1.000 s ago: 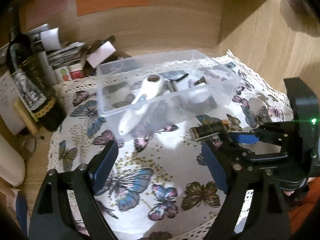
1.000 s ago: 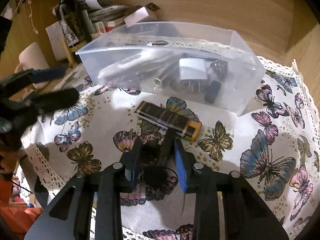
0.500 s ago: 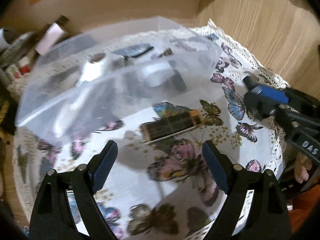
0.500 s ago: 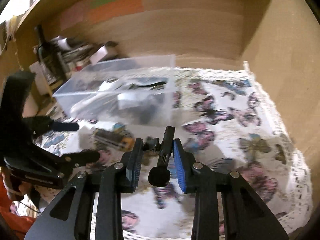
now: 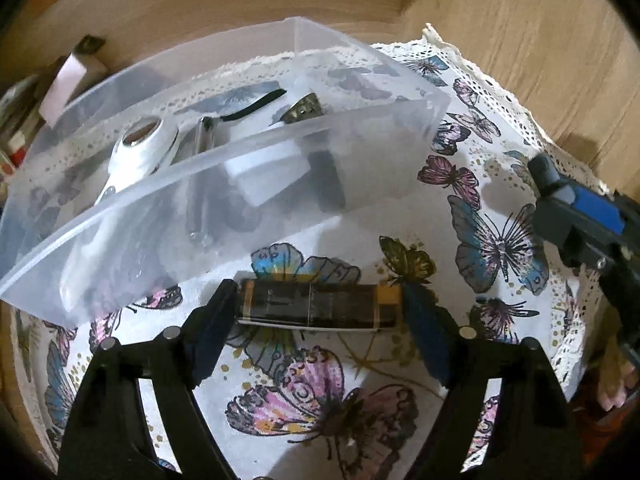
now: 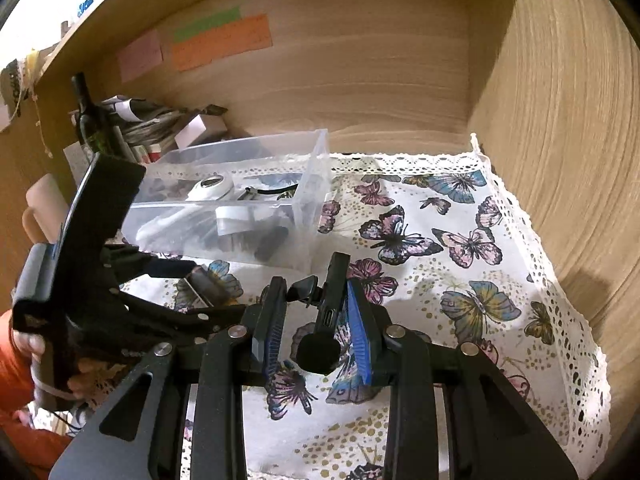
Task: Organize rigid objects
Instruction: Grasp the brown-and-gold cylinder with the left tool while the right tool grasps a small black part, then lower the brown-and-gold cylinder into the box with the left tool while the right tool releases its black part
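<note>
A dark rectangular device with an orange end (image 5: 316,305) lies on the butterfly cloth (image 5: 500,240) just in front of the clear plastic bin (image 5: 240,200). My left gripper (image 5: 318,304) is open, its fingers standing at the two ends of the device. It shows in the right wrist view (image 6: 204,284), partly hidden by the left gripper's body. My right gripper (image 6: 316,312) is shut on a small black device with a round knob (image 6: 326,312), held above the cloth to the right of the bin (image 6: 248,204). The bin holds a white handled tool (image 5: 136,152), a white block and dark items.
A dark bottle (image 6: 90,120), stacked papers and boxes (image 6: 160,120) stand behind and left of the bin. Wooden walls (image 6: 560,120) close the back and right side. The lace cloth edge (image 6: 560,300) runs along the right wall. Coloured notes (image 6: 220,40) stick on the back wall.
My left gripper moved forward and down until its fingers flank the dark device. My right gripper, still holding the black device, lifted and swung away to the right of the bin.
</note>
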{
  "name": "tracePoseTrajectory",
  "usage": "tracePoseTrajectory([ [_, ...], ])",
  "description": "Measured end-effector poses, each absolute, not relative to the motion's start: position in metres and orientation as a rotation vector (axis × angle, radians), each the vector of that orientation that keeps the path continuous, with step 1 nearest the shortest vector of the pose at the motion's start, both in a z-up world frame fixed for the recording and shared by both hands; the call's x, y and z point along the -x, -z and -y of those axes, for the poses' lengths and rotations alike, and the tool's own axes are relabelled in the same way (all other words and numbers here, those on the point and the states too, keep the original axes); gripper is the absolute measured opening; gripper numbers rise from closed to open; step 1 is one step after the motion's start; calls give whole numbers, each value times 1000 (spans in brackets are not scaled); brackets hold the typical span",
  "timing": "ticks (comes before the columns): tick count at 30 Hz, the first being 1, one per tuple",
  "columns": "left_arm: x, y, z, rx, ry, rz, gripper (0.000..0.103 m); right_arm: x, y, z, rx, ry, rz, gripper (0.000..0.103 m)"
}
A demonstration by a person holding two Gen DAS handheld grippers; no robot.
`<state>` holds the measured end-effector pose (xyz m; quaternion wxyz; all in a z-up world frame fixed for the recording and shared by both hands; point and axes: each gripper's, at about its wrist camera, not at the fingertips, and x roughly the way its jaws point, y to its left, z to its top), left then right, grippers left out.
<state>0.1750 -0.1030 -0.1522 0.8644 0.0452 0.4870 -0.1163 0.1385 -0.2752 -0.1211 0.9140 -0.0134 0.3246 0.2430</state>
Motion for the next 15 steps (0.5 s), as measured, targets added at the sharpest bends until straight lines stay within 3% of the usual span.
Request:
tracePoseTrajectory([
  [15, -141, 94, 58, -56, 181, -818, 81, -147, 100, 256, 41, -516, -623, 27],
])
